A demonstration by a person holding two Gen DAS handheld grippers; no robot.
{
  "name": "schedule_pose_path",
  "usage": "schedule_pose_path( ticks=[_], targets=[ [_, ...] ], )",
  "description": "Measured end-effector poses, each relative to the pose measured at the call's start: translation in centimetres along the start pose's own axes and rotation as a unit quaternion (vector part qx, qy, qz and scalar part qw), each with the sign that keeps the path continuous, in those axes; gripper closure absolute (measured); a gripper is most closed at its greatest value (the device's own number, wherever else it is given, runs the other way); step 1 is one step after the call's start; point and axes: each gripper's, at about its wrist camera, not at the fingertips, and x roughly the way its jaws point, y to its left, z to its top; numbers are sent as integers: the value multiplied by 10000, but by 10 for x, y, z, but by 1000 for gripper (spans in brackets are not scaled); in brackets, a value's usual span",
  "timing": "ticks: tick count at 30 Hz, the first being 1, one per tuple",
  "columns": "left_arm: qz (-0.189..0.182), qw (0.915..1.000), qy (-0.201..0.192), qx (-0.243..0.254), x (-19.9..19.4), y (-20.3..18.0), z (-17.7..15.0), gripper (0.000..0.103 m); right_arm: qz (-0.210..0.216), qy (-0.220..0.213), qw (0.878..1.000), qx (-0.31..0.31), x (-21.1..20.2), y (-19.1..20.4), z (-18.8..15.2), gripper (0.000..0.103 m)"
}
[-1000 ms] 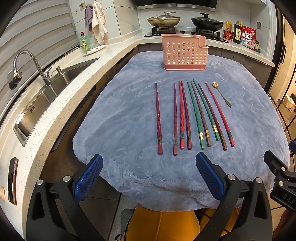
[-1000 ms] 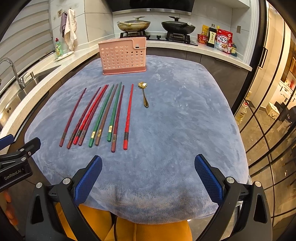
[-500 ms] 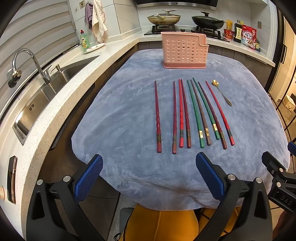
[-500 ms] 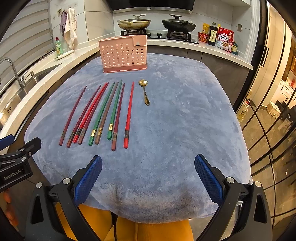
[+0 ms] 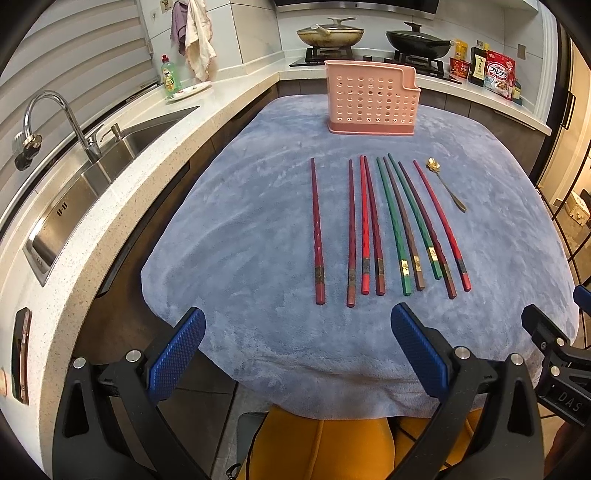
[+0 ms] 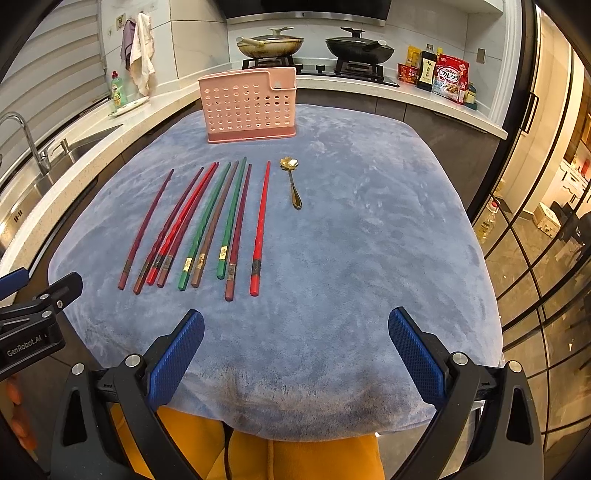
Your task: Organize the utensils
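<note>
Several chopsticks (image 5: 388, 229) in red, maroon, green and brown lie side by side on a blue-grey cloth (image 5: 240, 240), tips pointing away. A gold spoon (image 5: 445, 186) rests to their right. A pink perforated holder (image 5: 371, 99) stands upright at the far end. In the right wrist view the same chopsticks (image 6: 207, 225), spoon (image 6: 291, 182) and holder (image 6: 249, 107) appear. My left gripper (image 5: 297, 332) hovers open at the near edge of the cloth, in front of the chopstick handles. My right gripper (image 6: 295, 334) is open too, near the front edge, right of the handles. Both hold nothing.
A steel sink (image 5: 85, 184) with a tap (image 5: 55, 118) runs along the counter on the left. Two pans (image 5: 330, 35) sit on the stove behind the holder, with food packets (image 5: 496, 74) at the back right. Yellow-clad legs (image 5: 325, 446) show below the cloth's front edge.
Both grippers have edged slightly forward and lower toward the table; the chopsticks and holder sit a little higher in view. Nothing on the cloth has moved.
</note>
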Motion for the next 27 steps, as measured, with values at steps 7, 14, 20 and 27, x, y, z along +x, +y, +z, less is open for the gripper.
schedule_pose_path(
  ticks=[7, 14, 20, 27],
  targets=[
    [5, 10000, -1, 2, 0, 0, 0, 7, -10, 6, 10000, -6, 1, 0, 0, 7],
    [-2, 10000, 4, 6, 1, -1, 0, 7, -10, 10, 10000, 15, 2, 0, -1, 7],
    [0, 10000, 6, 3, 1, -1, 0, 7, -6, 11, 10000, 23, 2, 0, -1, 7],
    [-1, 10000, 31, -24, 2, -3, 1, 7, -9, 8, 10000, 35, 2, 0, -2, 7]
  ],
)
